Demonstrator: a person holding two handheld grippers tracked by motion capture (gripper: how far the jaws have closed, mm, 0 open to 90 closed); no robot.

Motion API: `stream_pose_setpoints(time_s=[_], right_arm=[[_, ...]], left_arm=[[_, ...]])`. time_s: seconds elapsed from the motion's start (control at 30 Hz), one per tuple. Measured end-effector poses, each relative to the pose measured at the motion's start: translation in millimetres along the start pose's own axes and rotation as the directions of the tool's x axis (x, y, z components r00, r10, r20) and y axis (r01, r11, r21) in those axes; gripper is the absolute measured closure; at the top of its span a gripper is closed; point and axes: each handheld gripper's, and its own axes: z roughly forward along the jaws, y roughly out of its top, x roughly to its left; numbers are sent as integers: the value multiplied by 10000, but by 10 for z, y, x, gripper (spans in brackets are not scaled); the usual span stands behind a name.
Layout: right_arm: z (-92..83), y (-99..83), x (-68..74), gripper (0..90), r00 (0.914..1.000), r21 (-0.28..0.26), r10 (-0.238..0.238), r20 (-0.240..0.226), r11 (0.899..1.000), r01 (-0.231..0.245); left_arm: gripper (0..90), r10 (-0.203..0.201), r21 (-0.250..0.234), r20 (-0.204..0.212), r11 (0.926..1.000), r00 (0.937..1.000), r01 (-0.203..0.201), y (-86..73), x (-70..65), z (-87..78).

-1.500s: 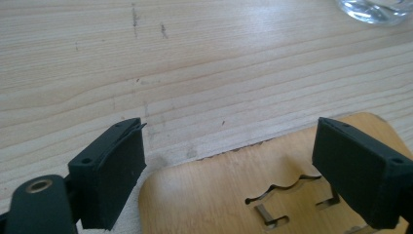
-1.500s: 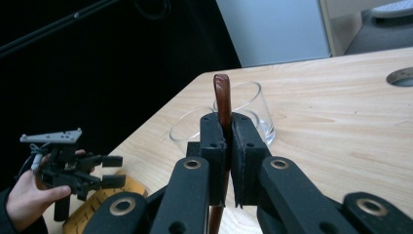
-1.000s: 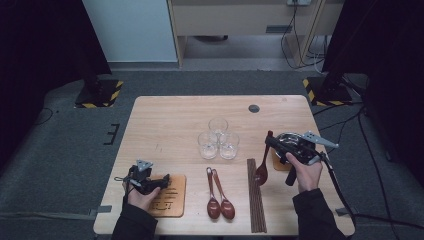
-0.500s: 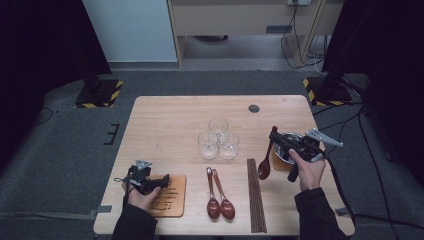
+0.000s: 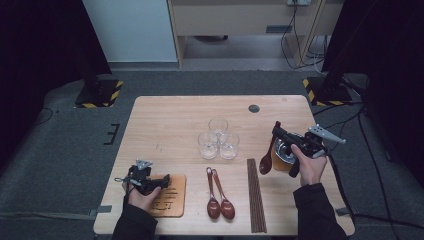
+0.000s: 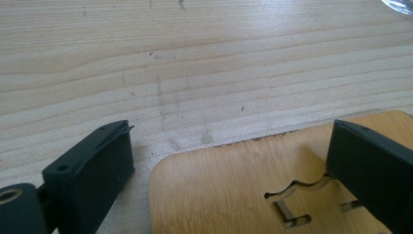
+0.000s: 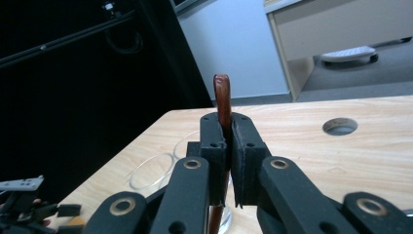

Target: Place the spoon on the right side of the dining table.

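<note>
Spoon (image 7: 222,95) clamped upright in right tongs (image 7: 228,127) | left tongs (image 6: 229,165) just opened, straddling coaster (image 6: 253,195) corner, nothing gripped

Three glasses (image 5: 218,139) clustered mid-table (image 5: 165,120); two spoons (image 5: 218,195) side by side; chopsticks (image 5: 255,195) just right of them.

— How many glasses are on the tabletop (image 5: 165,125)?
— Three clear glasses (image 5: 218,138), clustered at the middle.
— And spoons?
— Three dark wooden spoons: two spoons (image 5: 219,195) lying side by side at the near edge, and one spoon (image 5: 267,159) lifted at the right.
— Chopsticks?
— One bundle of dark chopsticks (image 5: 255,195); the exact number is too fine to tell.
— Anything else?
— One bamboo board (image 5: 171,197) at the near left, and two claws, the left claw (image 5: 161,180) and the right claw (image 5: 278,131).
</note>
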Motion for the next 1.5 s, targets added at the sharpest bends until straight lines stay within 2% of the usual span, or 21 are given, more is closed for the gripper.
stream_pose_setpoints(time_s=[1.07,1.5], right_arm=[[27,184,-224,854,9970,-746,224,742,9971,-169],[12,253,-351,854,9928,-1001,396,1130,9946,-282]], left_arm=[[23,0,4,15,10000,10000,0,0,1,0],[22,-19,5,24,10000,10000,19,0,-1,1]])
